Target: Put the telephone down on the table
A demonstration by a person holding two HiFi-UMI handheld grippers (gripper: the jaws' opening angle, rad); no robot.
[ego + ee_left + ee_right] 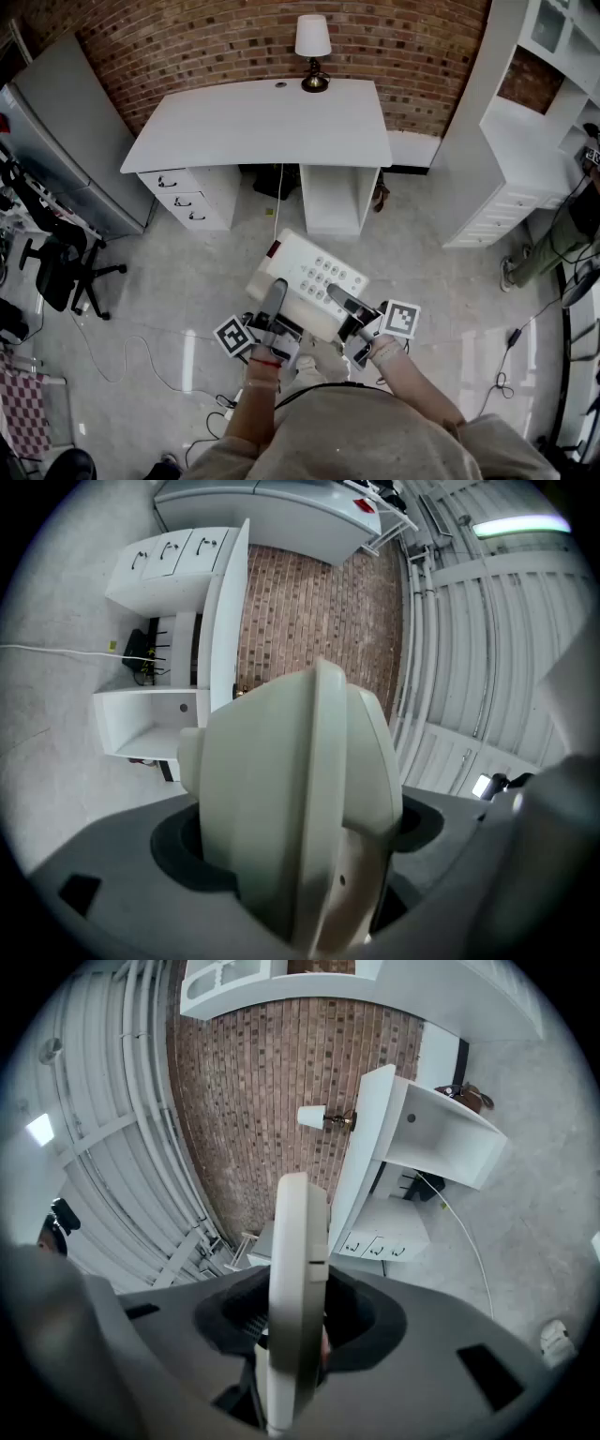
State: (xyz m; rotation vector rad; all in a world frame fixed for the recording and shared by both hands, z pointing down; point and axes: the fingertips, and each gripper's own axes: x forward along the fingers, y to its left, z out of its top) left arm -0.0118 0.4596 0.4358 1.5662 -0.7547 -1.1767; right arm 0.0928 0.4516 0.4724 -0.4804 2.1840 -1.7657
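- White worktop stands against a brick wall, with a lamp at its back edge.
- Cream telephone is held in the air above the grey floor, well short of the worktop.
- The left tool clamps wide around the telephone's thick side; the right tool pinches its thin edge (a narrow hold), so a tilt could let it slip and fall.

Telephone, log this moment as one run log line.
telephone: held above floor | left claw: clamped on telephone | right claw: clamped on telephone's thin edge | table: ahead, telephone not on it
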